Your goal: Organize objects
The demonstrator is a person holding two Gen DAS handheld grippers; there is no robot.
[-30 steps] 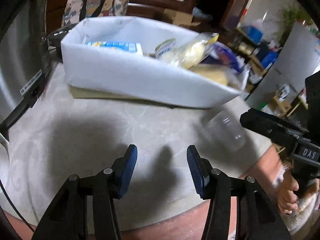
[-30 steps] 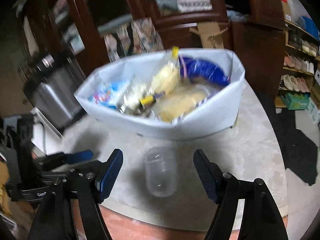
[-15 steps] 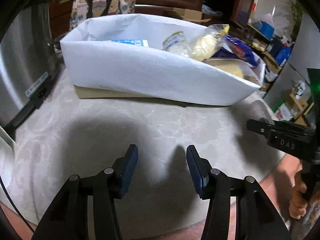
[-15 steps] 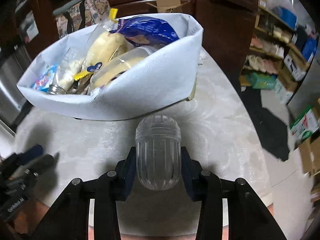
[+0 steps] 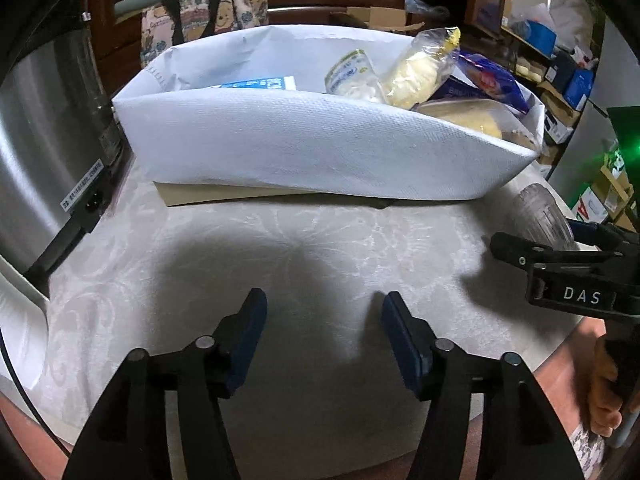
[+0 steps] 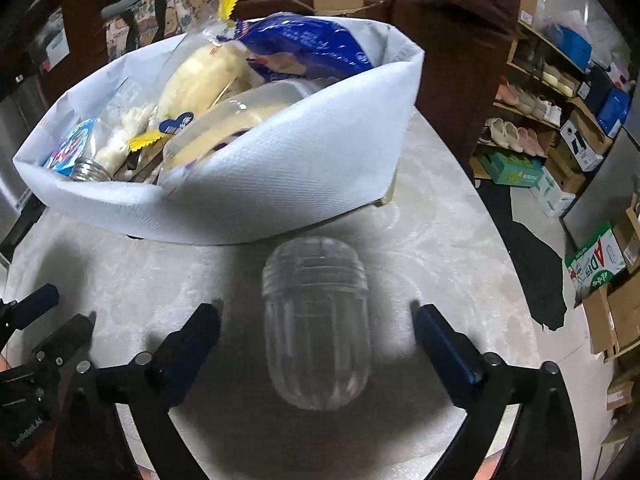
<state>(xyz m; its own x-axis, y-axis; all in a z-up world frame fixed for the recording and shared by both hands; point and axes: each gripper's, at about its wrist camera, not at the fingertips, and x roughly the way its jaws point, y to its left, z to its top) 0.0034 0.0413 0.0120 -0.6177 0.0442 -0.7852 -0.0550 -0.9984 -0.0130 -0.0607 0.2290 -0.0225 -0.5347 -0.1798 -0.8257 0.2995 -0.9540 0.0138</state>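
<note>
1. My right gripper [image 6: 316, 340] has its jaws spread wide – released, gripping nothing. The clear ribbed jar [image 6: 316, 320] lies on its side on the tabletop [image 6: 432, 240] between the two fingers, with a gap to each pad.
2. In the left wrist view the same jar [image 5: 544, 216] shows at the far right, just past the tips of the right gripper [image 5: 560, 244], near the bin's right end.
3. My left gripper [image 5: 322, 332] is likewise released: jaws apart, nothing between them, only bare tabletop [image 5: 280, 240] ahead.
4. The white fabric bin [image 6: 280, 176] stands on the tabletop just beyond the jar, apart from it. A flat tan board [image 5: 224, 194] shows under its near edge.
5. Bin contents – a blue packet [image 6: 304, 46], a clear bag of pale yellow food [image 6: 204, 76], a blue-and-white carton [image 5: 264, 83], a bag of small white pieces [image 5: 352, 78], and a glass jar mouth [image 6: 90, 170] at the left end.
6. A stainless steel appliance [image 5: 44, 140] stands at the tabletop's left edge, beside the bin.
7. I see the left gripper [image 6: 40, 320] at the lower left of the right wrist view, well apart from the jar.
</note>
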